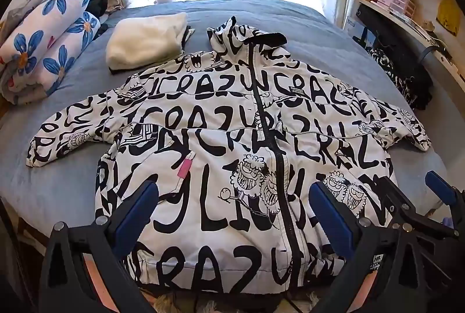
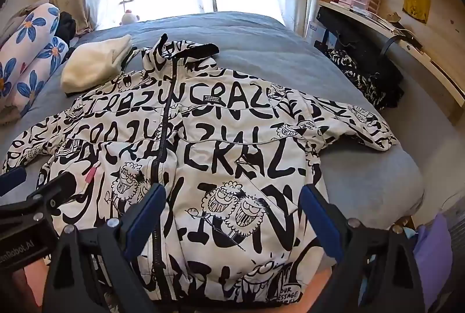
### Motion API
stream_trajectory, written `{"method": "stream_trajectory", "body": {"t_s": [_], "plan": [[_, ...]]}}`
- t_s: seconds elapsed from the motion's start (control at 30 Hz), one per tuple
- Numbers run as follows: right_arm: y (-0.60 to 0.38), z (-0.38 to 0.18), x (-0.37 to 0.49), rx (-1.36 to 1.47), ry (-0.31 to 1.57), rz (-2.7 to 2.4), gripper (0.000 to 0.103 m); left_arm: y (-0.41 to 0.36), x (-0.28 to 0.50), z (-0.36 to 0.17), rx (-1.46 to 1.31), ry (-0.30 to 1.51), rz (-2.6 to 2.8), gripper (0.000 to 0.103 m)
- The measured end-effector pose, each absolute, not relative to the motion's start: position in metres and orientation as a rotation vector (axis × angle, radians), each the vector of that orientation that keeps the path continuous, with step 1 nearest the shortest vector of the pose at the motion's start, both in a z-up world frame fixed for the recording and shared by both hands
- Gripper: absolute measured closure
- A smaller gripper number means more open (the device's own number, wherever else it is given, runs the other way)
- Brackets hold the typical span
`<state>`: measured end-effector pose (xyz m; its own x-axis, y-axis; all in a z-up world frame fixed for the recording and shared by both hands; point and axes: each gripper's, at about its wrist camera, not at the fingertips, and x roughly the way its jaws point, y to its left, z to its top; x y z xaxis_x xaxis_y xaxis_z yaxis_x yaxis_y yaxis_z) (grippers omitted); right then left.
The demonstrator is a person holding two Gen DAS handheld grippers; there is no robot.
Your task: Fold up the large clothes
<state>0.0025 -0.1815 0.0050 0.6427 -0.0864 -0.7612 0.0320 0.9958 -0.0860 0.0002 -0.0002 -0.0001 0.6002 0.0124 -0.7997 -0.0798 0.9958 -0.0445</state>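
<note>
White-and-black printed jacket (image 1: 221, 132) lies zipped and spread flat on the bed (image 1: 72, 191), sleeves out. It looks puffy, soft, probably slippery; best pinched at hem or cuffs. Left tongs (image 1: 232, 211) and right tongs (image 2: 232, 214) hang above it, wide open, empty.
</note>
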Motion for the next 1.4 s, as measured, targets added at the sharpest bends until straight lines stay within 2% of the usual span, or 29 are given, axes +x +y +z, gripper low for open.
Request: {"method": "stream_trajectory", "body": {"t_s": [1.4], "plan": [[-0.182,0.007,0.003,-0.041,0.864,-0.053,0.009,0.004,-0.004,-0.009,-0.109,0.945,0.025,0.001]]}}
